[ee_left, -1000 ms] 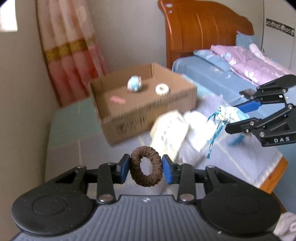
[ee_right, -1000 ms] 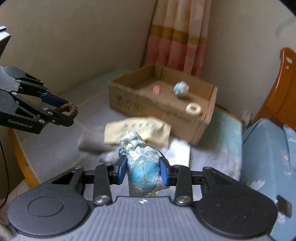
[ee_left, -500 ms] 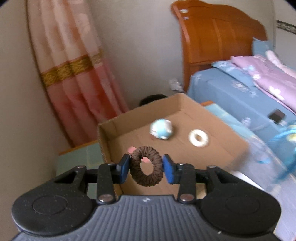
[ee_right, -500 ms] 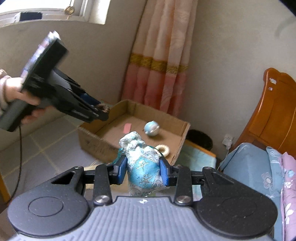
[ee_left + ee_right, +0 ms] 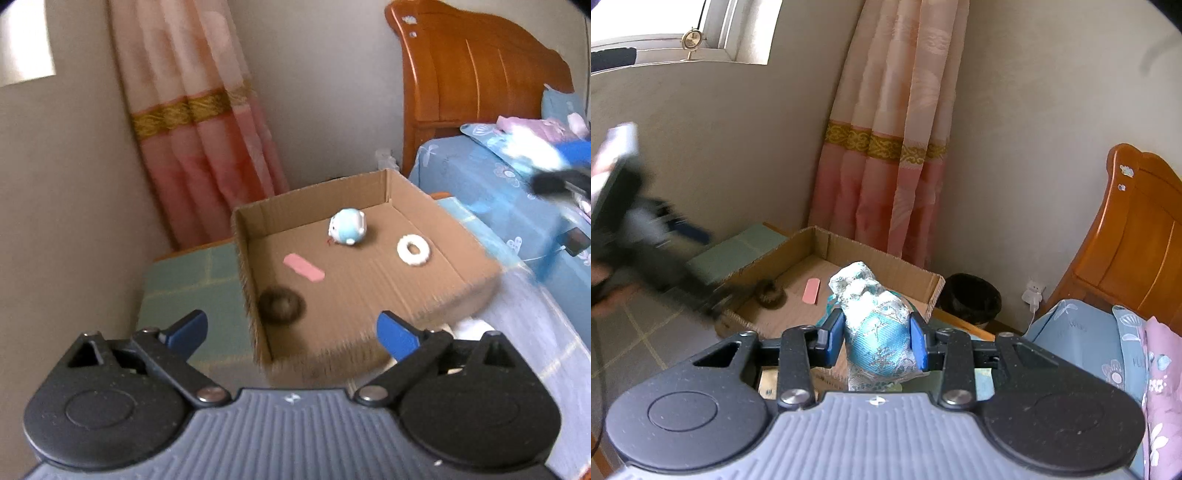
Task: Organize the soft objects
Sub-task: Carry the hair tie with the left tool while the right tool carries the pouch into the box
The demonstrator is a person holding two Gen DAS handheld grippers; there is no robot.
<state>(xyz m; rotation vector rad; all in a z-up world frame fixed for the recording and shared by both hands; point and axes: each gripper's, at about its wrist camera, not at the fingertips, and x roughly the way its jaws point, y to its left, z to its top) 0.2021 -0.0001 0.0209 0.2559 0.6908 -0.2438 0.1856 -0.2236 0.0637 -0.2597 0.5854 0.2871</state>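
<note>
Over the near-left corner of the cardboard box (image 5: pixel 373 291) our left gripper (image 5: pixel 291 332) hangs with jaws spread wide; they have just been opening and nothing sits between them. The brown scrunchie (image 5: pixel 281 305) lies blurred on the box floor at that corner, close to the left wall, apart from both blue pads.

Also on the box floor: pink strip (image 5: pixel 303 268) mid-floor, white ring (image 5: pixel 414 251) toward the right wall, small blue-and-white plush (image 5: pixel 347 231) near the back wall. All well apart from one another.

Our right gripper (image 5: pixel 877 339) is clamped narrow on the blue brocade pouch (image 5: pixel 877 325), pads pressing its two flanks at mid-body, gathered neck sticking up above the pads. In the right wrist view it sits in front of the box's near edge; we cannot tell whether it is over the rim yet.

Handling, our read:
- Pouch looks light, soft, stuffed; it bulges around the pads, so it gives under squeeze. Satin weave probably slick, so mid-body across the fattest part is the right hold. The neck would be a weaker grab.
- Nothing fragile here; a short drop into the box should be fine.
- Scrunchie is limp and light; pinch across the ring if we ever need it again.
- Free floor for the pouch looks to be centre-front, between scrunchie and white ring.
</note>
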